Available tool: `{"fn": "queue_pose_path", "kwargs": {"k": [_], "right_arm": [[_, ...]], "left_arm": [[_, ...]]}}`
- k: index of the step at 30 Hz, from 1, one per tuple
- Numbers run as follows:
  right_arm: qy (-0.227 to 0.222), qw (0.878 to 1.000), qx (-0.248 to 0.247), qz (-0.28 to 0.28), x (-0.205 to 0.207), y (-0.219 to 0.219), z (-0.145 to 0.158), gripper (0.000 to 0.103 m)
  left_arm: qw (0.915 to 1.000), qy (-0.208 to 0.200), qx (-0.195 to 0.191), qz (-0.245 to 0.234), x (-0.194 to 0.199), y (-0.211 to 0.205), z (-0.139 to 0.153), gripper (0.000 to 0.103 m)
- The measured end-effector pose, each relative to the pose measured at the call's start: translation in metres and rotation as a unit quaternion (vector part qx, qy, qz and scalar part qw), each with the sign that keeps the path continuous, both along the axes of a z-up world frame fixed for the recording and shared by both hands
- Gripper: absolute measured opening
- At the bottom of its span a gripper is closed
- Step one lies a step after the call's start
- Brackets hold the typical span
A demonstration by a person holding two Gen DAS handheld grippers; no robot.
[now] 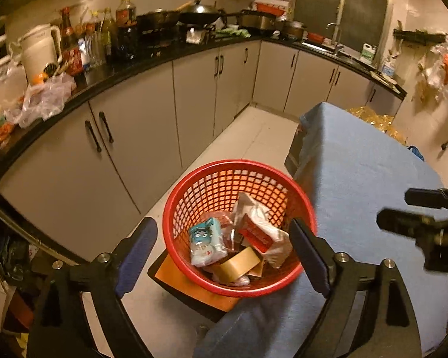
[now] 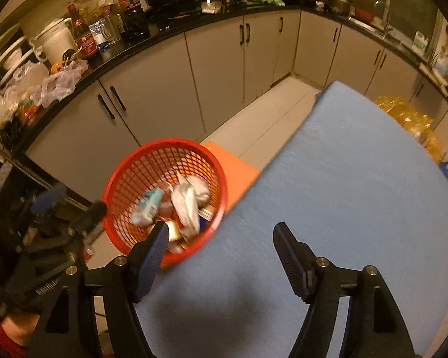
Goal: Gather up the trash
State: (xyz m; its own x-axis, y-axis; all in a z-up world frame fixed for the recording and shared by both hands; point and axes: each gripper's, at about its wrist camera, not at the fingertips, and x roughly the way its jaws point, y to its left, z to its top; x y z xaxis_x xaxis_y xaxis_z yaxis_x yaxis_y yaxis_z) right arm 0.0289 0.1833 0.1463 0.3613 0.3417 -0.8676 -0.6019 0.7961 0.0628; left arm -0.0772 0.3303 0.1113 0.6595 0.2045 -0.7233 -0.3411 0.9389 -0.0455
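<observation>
A: Where's the trash rn?
B: All in the red basket (image 1: 194,197), which sits on an orange stool (image 1: 191,286) right beside the blue-covered table (image 1: 358,179). Inside: a teal-and-white carton (image 1: 204,243), a crumpled white wrapper w/ red print (image 1: 259,226), a roll of tan tape (image 1: 239,265), plus a few bits underneath I can't make out.
A: Left gripper?
B: Left gripper (image 1: 224,253) is above the basket, pointing down into it. Jaws wide apart, nothing btwn the pads, basket contents show in the gap.
A: Right one?
B: Right gripper (image 2: 221,250) is over the table's blue cloth, near the basket edge. Jaws spread too, empty; its left finger overlaps the basket rim in its own view, the other is over cloth. It also shows at the right edge of the left cam, blurred.
A: Table top?
B: Just bare blue cloth in both views.
A: Bkgd?
B: Black counter (image 1: 152,56) w/ bottles, a white kettle (image 1: 40,49), pans, plastic bags; grey cabinets (image 1: 140,137) below.
</observation>
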Motion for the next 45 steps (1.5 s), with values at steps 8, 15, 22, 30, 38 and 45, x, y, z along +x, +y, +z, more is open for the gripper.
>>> {"fn": "queue_pose_path", "kwargs": {"k": [8,15,22,30,38,45], "right_arm": [[-0.05,0.998,-0.031,-0.007,-0.044,-0.055,0.004,0.083],[-0.082,0.996,-0.037,-0.014,-0.065,-0.086,0.013,0.084],[-0.088,0.996,-0.031,-0.006,-0.079,-0.104,0.017,0.087],[-0.096,0.995,-0.029,0.014,-0.089,-0.111,0.018,0.087],[-0.108,0.993,-0.028,0.039,-0.098,-0.109,0.022,0.087],[-0.116,0.992,-0.021,0.038,-0.097,-0.112,0.027,0.087]], "left_arm": [[0.9999,-0.004,-0.009,-0.013,-0.02,-0.031,0.012,0.094],[0.9999,-0.01,-0.005,0.001,-0.036,-0.054,0.027,0.096],[0.9999,-0.008,0.001,0.015,-0.045,-0.07,0.032,0.097],[0.998,0.022,0.052,0.03,-0.052,-0.084,0.036,0.097],[0.9913,-0.003,0.123,0.047,-0.069,-0.101,0.063,0.097],[0.9834,-0.018,0.169,0.062,-0.075,-0.108,0.086,0.097]]}}
